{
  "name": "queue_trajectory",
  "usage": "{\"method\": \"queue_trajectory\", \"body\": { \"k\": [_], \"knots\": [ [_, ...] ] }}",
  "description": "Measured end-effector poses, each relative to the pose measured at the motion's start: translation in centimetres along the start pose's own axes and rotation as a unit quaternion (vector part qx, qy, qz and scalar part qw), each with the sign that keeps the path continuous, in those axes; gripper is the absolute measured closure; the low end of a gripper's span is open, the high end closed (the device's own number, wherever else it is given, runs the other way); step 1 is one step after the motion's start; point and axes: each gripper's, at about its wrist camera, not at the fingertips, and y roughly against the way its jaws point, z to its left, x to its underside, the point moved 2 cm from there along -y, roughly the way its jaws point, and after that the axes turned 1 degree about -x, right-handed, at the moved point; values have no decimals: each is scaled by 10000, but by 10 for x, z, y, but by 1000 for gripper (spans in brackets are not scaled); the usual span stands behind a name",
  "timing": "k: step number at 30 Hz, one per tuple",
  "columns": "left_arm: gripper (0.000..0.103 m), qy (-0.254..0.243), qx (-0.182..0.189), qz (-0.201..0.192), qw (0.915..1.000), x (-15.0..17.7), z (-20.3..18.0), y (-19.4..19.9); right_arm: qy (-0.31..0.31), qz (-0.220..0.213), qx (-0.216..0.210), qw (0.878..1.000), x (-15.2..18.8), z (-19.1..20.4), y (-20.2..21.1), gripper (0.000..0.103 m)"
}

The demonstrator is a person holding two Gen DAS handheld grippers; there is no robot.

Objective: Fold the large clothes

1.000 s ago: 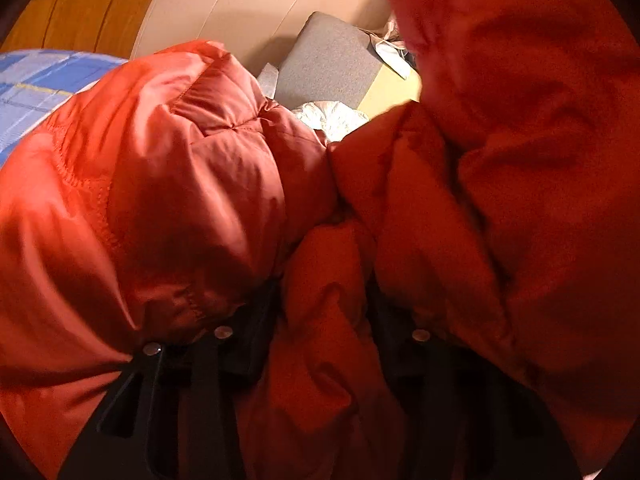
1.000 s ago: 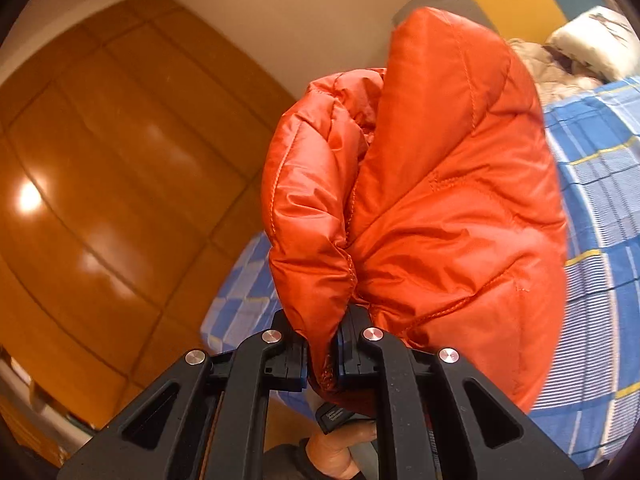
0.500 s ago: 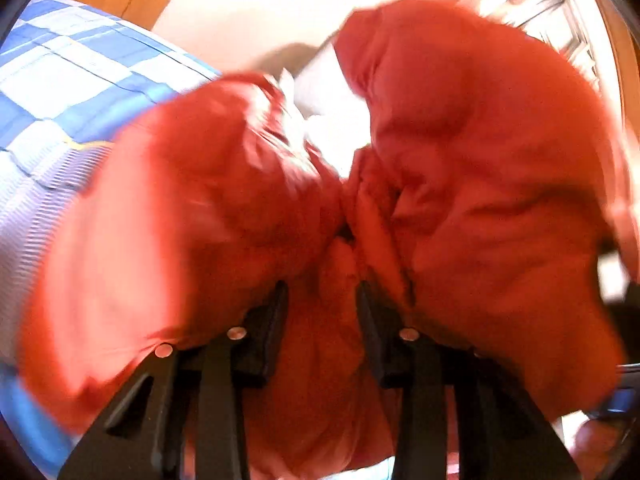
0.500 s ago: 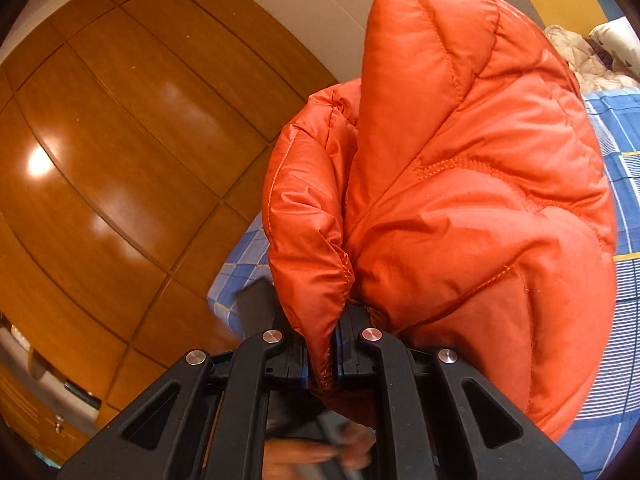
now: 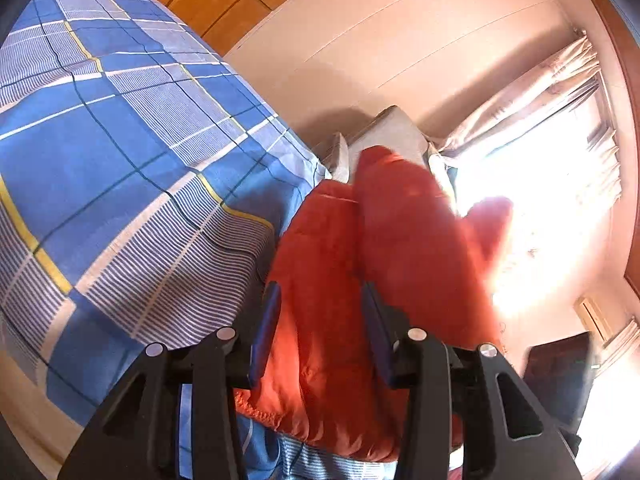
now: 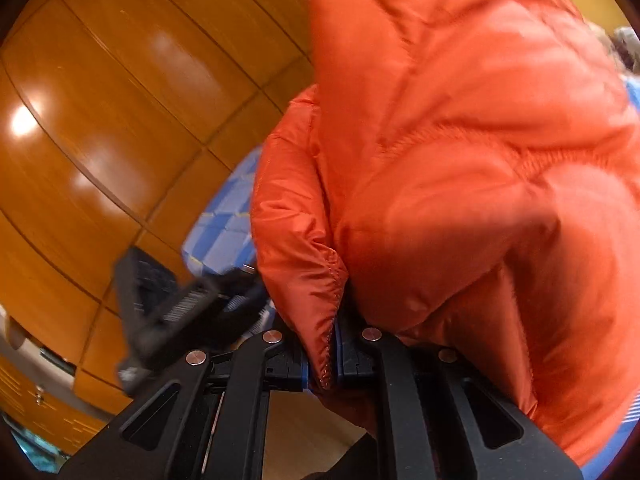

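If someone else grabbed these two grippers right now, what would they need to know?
Left gripper: jaws partly apart, a thick bunch of the orange puffy jacket between them; its jaws have just been opening a little.
Right gripper: shut on a jacket edge.
The jacket hangs lifted between both, beside the blue checked bed.
Done: picked up. Left: lay it flat and fold it.

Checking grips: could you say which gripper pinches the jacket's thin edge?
The right gripper, shut on the jacket hem; the left gripper, just opening, holds a bunch.
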Motion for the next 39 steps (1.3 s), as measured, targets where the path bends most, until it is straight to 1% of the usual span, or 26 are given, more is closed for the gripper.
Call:
{"method": "queue_trajectory", "body": {
  "k": [1,2,4,5,6,7,9,10,12,14,15,17,18,19,22,26,27,28,30,32,34,35,36,38,39],
  "knots": [
    [56,22,117,47,9999,-4,-1,-3,57,74,54,9999,3,-1,-8,94],
    [49,52,259,83,9996,0,0,3,78,133,89,9998,5,-1,-16,94],
    [43,-19,367,132,9992,2,-1,3,67,258,145,9995,9,-5,-26,94],
    [36,-36,473,222,9986,5,-1,5,85,293,180,9994,9,-6,-29,94],
    [33,-12,561,298,9980,8,-1,6,106,293,195,9993,10,-6,-30,94],
    [31,-14,601,327,9977,14,-2,11,136,287,212,9993,11,-7,-29,94],
    [30,-135,697,446,9965,19,-10,11,143,241,222,9994,11,-9,-26,94],
    [28,-173,754,522,9956,21,-14,10,187,229,230,9993,9,0,-28,93],
    [24,-213,840,569,9946,22,-18,9,308,181,250,9990,9,6,-30,91],
    [21,-325,961,716,9923,22,-25,6,390,142,252,9988,9,11,-28,87],
    [21,-367,904,768,9923,21,-27,2,458,129,240,9986,9,12,-27,84],
    [22,-417,837,862,9919,21,-28,-3,553,124,191,9982,12,17,-26,75],
    [22,-425,778,891,9921,21,-27,-6,560,129,107,9983,14,20,-25,59],
    [22,-403,823,960,9912,21,-27,-10,576,129,-40,9983,15,23,-21,50],
    [26,-448,802,1037,9904,22,-24,-17,781,115,81,9968,19,30,-18,50],
    [26,-580,871,1201,9872,25,-29,-23,757,133,50,9970,20,30,-14,50],
    [26,-631,834,1230,9869,26,-29,-25,739,130,29,9972,20,30,-13,50],
    [31,-641,805,1267,9866,26,-29,-27,764,136,48,9970,18,29,-16,50],
    [33,-685,775,1275,9864,26,-29,-30,781,152,93,9968,23,29,-15,50],
    [41,-709,795,1241,9865,25,-30,-30,751,148,99,9970,23,30,-16,50],
    [45,-741,774,1211,9868,25,-30,-31,720,123,157,9972,27,34,-19,50],
    [49,-764,760,1196,9870,25,-29,-32,699,103,217,9973,27,36,-19,50],
    [51,-798,756,1182,9869,25,-30,-32,681,64,310,9972,27,38,-19,50],
    [59,-883,761,1168,9863,25,-32,-32,652,-9,480,9967,29,44,-21,50],
    [61,-944,753,1161,9859,25,-32,-33,651,-45,569,9962,30,46,-23,50]
  ]
}}
